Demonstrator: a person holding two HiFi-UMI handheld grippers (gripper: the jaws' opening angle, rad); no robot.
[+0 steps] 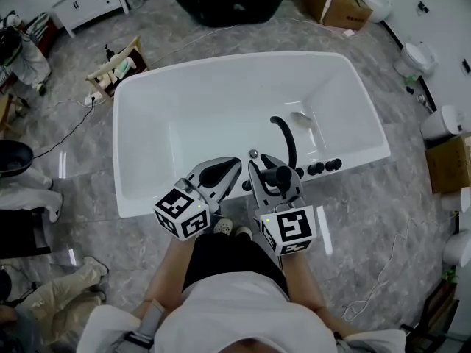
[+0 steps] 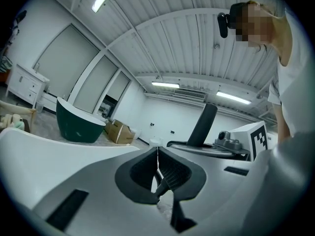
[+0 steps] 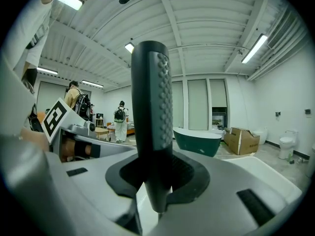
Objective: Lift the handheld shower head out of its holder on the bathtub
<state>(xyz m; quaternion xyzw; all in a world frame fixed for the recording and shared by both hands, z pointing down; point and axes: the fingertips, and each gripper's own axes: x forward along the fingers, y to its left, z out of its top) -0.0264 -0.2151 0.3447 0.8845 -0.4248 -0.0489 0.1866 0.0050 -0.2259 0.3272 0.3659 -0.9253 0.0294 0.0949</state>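
We are pinching the shower head [image 3: 153, 107] in the right gripper [image 1: 274, 178], aiming for a straight upward pull, no twisting. The left gripper [image 1: 218, 173] is empty, jaws pressed together.

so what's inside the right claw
The black shower head handle stands upright there, clamped between the pads of the right claw. Its lower tip dips behind the claw's body, so whatever is attached below it is covered.
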